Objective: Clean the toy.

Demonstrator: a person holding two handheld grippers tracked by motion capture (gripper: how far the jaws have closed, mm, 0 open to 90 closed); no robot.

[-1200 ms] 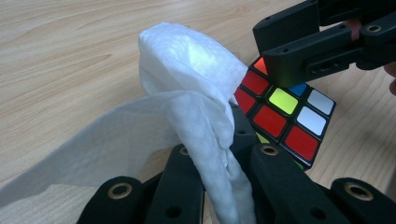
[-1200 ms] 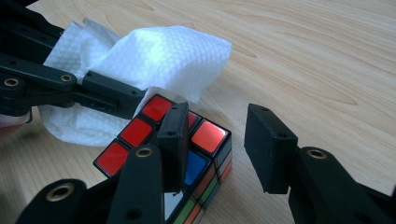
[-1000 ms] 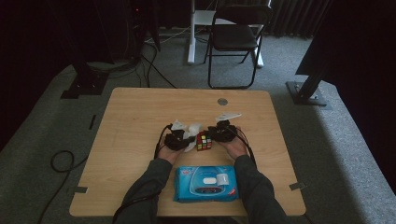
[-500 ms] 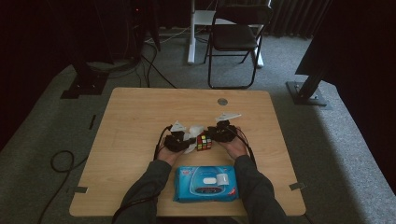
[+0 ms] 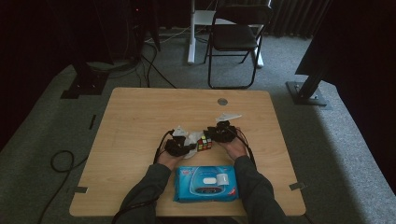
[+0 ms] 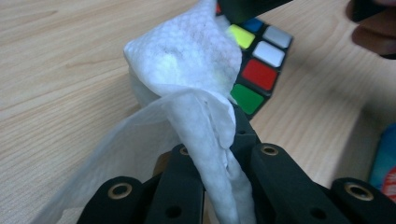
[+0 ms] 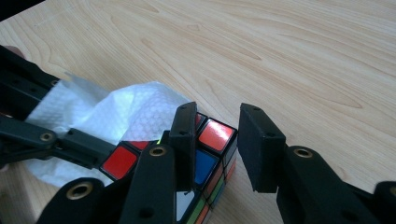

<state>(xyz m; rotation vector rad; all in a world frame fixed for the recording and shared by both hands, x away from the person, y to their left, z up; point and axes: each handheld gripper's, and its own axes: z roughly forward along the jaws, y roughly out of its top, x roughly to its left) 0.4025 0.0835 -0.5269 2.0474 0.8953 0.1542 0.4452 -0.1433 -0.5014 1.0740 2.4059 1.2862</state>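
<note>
Little has changed since the earlier pictures: both hands are found at the same spot on the desk [image 5: 140, 121], and only the right gripper's jaws have been drawn slightly closer together.

A puzzle cube [image 5: 204, 143] with a black frame and red, orange, blue, green, yellow and white stickers is seen on the desk, between the two grippers and just behind a blue pack of wipes [image 5: 206, 183]. In the left gripper view, its stickered face [image 6: 254, 70] is partly covered by a white wipe [image 6: 187, 65], which is embossed with a fine dotted pattern and crumpled into a peak against the cube.

The left gripper [image 5: 177, 145] is seen clenched on the wipe: a twisted strip of it is pinched between the two black jaws, which stand almost together, and the rest of the sheet is spread out towards the cube.

The right gripper [image 7: 212, 140] is held over the cube [image 7: 205, 163] with its jaws narrowly apart. One jaw is laid on the upper face of the cube, beside an orange-red sticker; the other is seen just past the cube's edge. Whether the cube is actually squeezed cannot be told. The wipe [image 7: 116, 116] is seen bunched against the cube's far side there.
</note>
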